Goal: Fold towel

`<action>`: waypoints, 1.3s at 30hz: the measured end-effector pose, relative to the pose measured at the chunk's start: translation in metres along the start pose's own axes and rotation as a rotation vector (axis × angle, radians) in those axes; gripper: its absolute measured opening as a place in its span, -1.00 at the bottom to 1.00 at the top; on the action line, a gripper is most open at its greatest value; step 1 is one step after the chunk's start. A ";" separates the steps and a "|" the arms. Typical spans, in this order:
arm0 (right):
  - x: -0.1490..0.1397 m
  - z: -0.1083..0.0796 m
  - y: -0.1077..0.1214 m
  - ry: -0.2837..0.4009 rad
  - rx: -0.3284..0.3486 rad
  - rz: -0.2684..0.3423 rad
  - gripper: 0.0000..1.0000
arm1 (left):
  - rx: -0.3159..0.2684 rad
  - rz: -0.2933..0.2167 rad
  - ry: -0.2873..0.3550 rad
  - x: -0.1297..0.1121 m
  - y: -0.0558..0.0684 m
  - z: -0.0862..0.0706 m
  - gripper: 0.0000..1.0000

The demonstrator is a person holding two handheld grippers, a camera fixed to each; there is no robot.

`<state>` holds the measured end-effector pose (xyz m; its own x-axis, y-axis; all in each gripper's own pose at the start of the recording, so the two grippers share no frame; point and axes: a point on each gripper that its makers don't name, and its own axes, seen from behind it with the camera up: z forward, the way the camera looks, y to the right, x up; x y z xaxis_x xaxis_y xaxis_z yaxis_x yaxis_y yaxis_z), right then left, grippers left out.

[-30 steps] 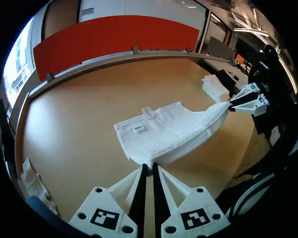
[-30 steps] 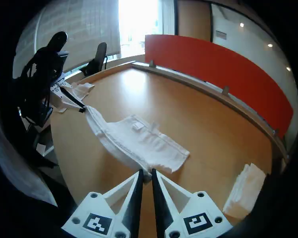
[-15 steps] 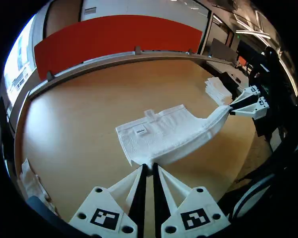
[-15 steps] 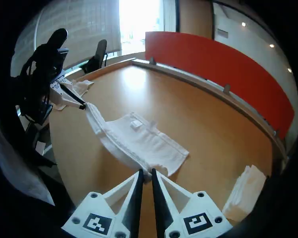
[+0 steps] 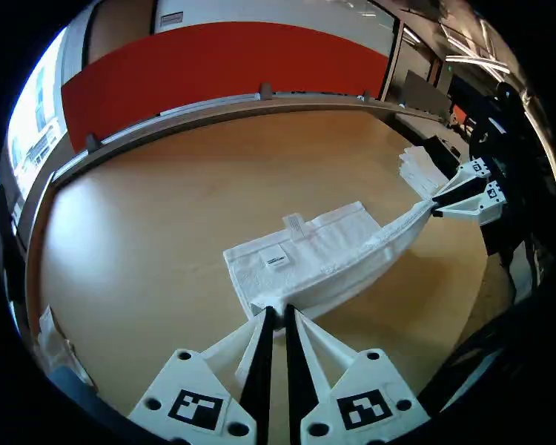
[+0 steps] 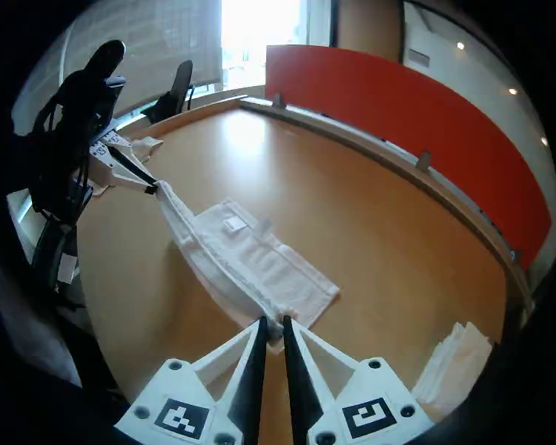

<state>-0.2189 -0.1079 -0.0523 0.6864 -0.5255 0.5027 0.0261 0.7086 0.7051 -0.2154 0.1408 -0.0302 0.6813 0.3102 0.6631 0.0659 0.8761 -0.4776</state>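
Left gripper view: the white towel (image 5: 308, 256) lies part-folded on the middle of the counter (image 5: 144, 200), its near edge lifted taut between both tongs. The left tongs (image 5: 278, 317) are clamped narrow on one corner, and the right tongs (image 6: 273, 328) on the other. A stack of folded towels (image 5: 425, 167) sits near the counter's edge.

Wooden table (image 5: 167, 193); red divider (image 5: 219, 67) behind; chair (image 6: 180, 89) by window (image 6: 263, 30).
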 end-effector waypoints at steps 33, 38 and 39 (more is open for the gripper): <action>-0.017 0.074 0.036 -0.099 -0.009 0.054 -0.69 | 0.061 -0.005 -0.057 -0.007 -0.031 0.079 -0.78; -0.022 0.082 0.040 -0.114 -0.018 0.067 -0.69 | 0.067 -0.004 -0.065 -0.010 -0.033 0.088 -0.78; -0.023 0.083 0.041 -0.116 -0.021 0.066 -0.68 | 0.067 -0.003 -0.068 -0.011 -0.033 0.089 -0.78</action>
<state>-0.2941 -0.1058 0.0063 0.5982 -0.5276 0.6031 -0.0006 0.7524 0.6587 -0.2898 0.1417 0.0300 0.6302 0.3295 0.7030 0.0172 0.8993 -0.4370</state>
